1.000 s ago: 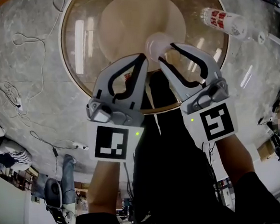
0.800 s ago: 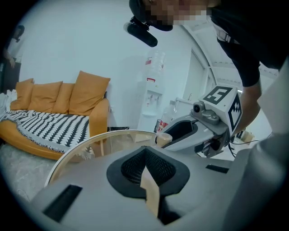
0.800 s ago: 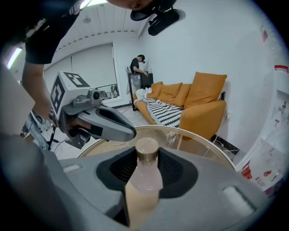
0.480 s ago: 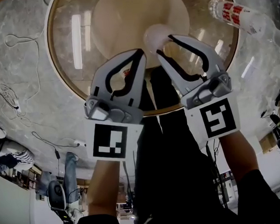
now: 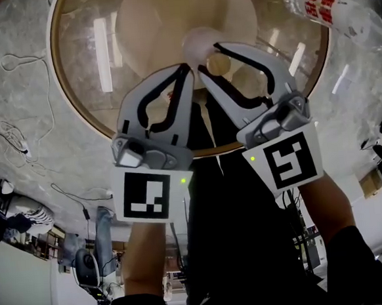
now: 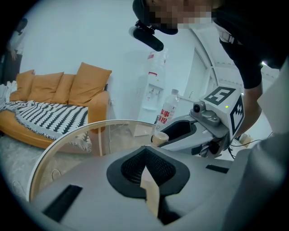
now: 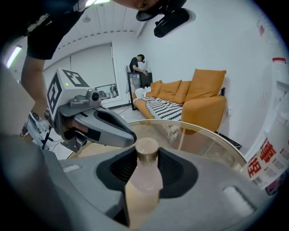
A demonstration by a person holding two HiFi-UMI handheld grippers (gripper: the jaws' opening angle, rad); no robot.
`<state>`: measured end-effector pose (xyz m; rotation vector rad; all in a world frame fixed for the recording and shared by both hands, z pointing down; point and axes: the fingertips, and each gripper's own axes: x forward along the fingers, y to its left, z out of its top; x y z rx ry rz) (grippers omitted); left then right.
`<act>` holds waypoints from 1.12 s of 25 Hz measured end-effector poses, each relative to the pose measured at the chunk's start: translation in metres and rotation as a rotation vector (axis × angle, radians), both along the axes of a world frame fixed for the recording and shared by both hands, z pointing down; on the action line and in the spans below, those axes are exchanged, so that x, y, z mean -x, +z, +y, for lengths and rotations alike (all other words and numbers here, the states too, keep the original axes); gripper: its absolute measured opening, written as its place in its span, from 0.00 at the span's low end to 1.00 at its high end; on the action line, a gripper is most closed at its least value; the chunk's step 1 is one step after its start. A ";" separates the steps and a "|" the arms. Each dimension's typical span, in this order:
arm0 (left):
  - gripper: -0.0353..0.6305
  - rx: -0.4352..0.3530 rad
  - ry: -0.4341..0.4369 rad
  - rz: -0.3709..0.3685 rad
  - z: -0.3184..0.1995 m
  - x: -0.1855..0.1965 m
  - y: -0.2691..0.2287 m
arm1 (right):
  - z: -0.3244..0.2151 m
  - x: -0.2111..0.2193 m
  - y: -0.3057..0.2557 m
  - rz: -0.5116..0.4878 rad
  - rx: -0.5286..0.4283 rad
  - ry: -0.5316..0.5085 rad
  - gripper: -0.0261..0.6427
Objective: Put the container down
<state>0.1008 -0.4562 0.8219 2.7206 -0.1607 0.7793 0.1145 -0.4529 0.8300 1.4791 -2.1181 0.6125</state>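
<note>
The container is a small pale bottle (image 7: 145, 180) with a tan cap, standing between the jaws of my right gripper (image 7: 146, 164), which is shut on it. In the head view the bottle (image 5: 201, 44) pokes out past the right gripper (image 5: 208, 55) over the round glass table (image 5: 74, 92). Whether it touches the glass I cannot tell. My left gripper (image 5: 184, 70) is just left of it, tip close to the right one, shut with nothing in it (image 6: 146, 169). The left gripper view shows the right gripper (image 6: 198, 131) with the bottle's end (image 6: 160, 137).
A clear water bottle with a red label (image 5: 317, 4) is at the table's far right edge, also seen close on the right (image 7: 271, 153). Cables (image 5: 18, 129) lie on the stone floor at the left. An orange sofa (image 7: 198, 97) stands beyond the table.
Both grippers have moved a little farther over the glass table, and the right one with the bottle has leaned left, closer to the left gripper's tip. Neither grip has changed.
</note>
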 end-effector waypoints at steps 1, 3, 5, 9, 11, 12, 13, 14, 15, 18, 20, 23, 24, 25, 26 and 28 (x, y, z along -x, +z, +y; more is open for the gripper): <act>0.06 0.001 0.002 -0.003 0.001 0.001 0.002 | 0.001 0.000 0.001 0.000 -0.002 0.000 0.25; 0.07 0.003 0.005 -0.010 0.003 0.003 0.006 | 0.002 0.001 0.003 0.004 -0.007 -0.003 0.25; 0.07 0.009 0.000 -0.017 0.006 0.004 0.011 | 0.003 0.002 0.005 0.013 -0.013 -0.019 0.25; 0.07 0.024 -0.021 -0.023 0.009 0.006 0.014 | 0.003 0.000 0.005 0.027 -0.028 -0.036 0.25; 0.07 0.026 -0.018 -0.020 0.010 0.006 0.014 | 0.004 0.001 0.006 0.030 -0.034 -0.030 0.25; 0.07 0.026 -0.012 -0.019 0.012 0.006 0.014 | 0.004 0.001 0.006 0.031 -0.039 -0.025 0.25; 0.06 0.027 -0.006 -0.020 0.014 0.007 0.014 | 0.004 0.002 0.006 0.031 -0.045 -0.021 0.25; 0.07 0.028 -0.002 -0.024 0.015 0.008 0.014 | 0.004 0.002 0.006 0.031 -0.049 -0.017 0.25; 0.07 0.027 0.002 -0.031 0.017 0.010 0.014 | 0.004 0.002 0.006 0.033 -0.052 -0.017 0.25; 0.07 -0.007 0.017 -0.039 0.018 0.011 0.007 | 0.004 0.002 0.004 0.057 -0.065 -0.036 0.25; 0.07 -0.029 0.026 -0.031 0.017 0.010 -0.001 | 0.003 0.001 0.001 0.079 -0.085 -0.051 0.25; 0.06 -0.044 0.030 -0.024 0.013 0.014 -0.009 | 0.001 0.003 -0.004 0.094 -0.104 -0.063 0.33; 0.06 -0.047 0.028 -0.023 0.012 0.016 -0.013 | 0.001 0.004 -0.006 0.093 -0.100 -0.066 0.33; 0.07 -0.049 0.022 -0.023 0.012 0.017 -0.018 | 0.002 0.004 -0.010 0.093 -0.095 -0.070 0.33; 0.06 -0.048 0.017 -0.022 0.013 0.017 -0.024 | 0.003 0.004 -0.015 0.097 -0.093 -0.073 0.33; 0.07 -0.049 0.016 -0.018 0.016 0.017 -0.038 | 0.006 0.003 -0.029 0.106 -0.097 -0.078 0.33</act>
